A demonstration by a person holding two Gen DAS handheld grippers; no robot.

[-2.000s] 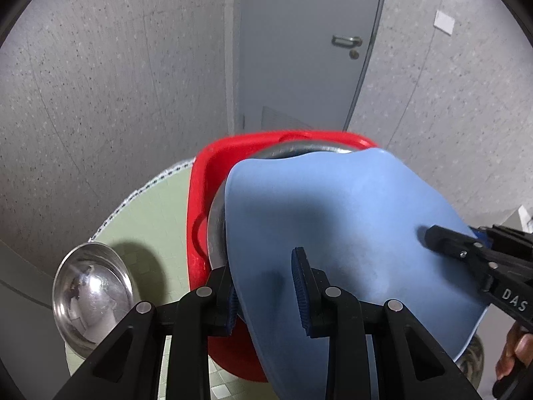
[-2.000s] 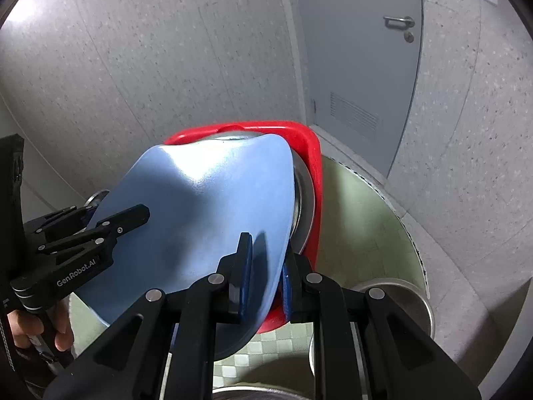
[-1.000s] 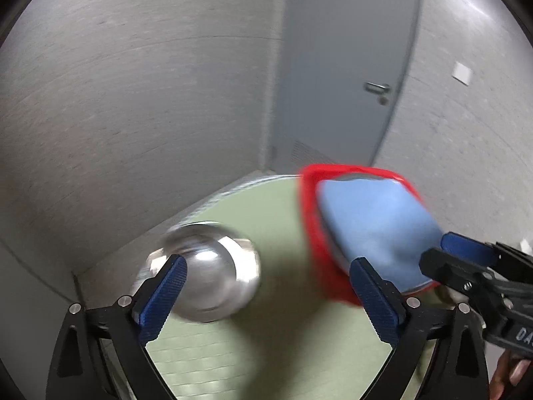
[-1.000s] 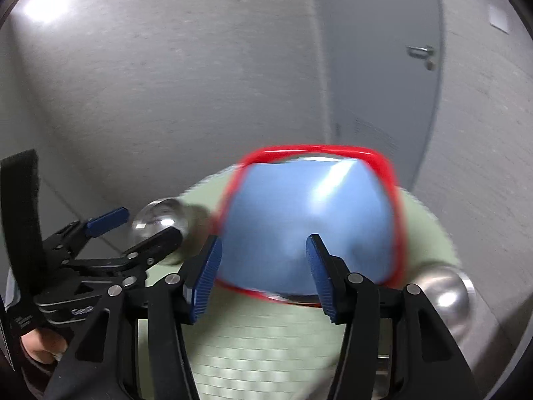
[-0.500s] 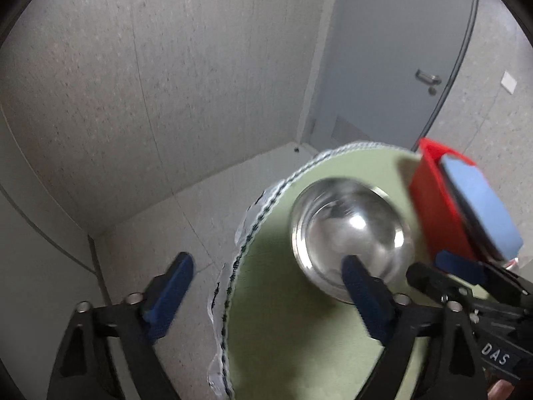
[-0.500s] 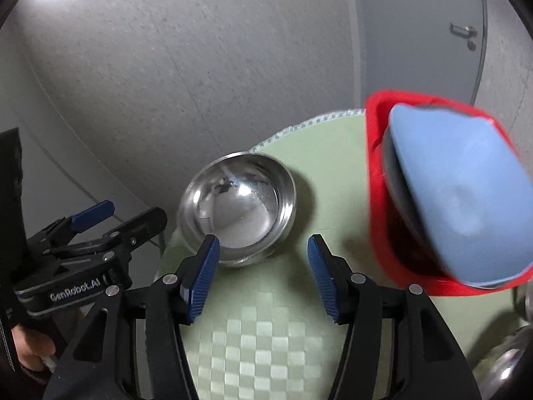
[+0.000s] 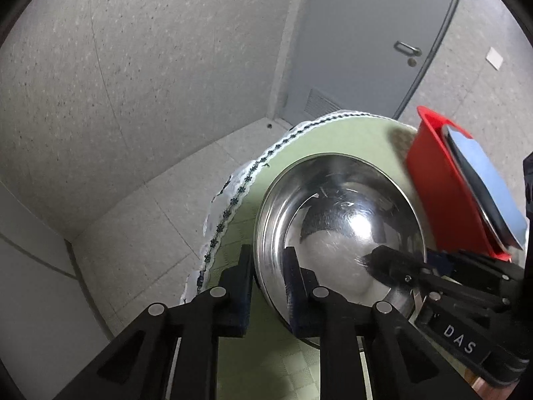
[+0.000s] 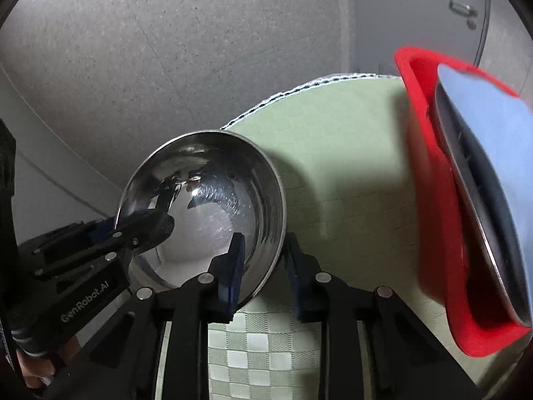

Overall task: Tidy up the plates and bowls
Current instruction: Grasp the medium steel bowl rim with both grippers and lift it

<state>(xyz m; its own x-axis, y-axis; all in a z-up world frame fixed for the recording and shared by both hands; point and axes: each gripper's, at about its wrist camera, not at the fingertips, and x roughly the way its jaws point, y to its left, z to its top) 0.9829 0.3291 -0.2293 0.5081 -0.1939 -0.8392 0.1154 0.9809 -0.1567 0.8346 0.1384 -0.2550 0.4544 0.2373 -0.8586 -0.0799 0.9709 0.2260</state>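
A shiny steel bowl [image 7: 339, 226] [image 8: 213, 206] stands on the green checked tablecloth [image 7: 253, 360] [image 8: 349, 153] near the round table's left edge. My left gripper [image 7: 268, 283] is closed on the bowl's near-left rim, one finger inside and one outside. My right gripper [image 8: 263, 266] straddles the bowl's right rim, its jaws closed down to the rim. Each gripper shows in the other's view, the right one [image 7: 399, 266] and the left one [image 8: 146, 226]. A red basin [image 7: 443, 193] [image 8: 439, 200] to the right holds a steel plate and a blue plate [image 7: 483, 180] [image 8: 493, 140] leaning in it.
The table edge with its white trim [image 7: 233, 200] drops to a speckled floor on the left. A grey wall and a grey door [image 7: 366, 50] stand behind the table.
Both grippers let go of the blue plate in the red basin, swung left to the steel bowl, and closed down on its rim from either side.
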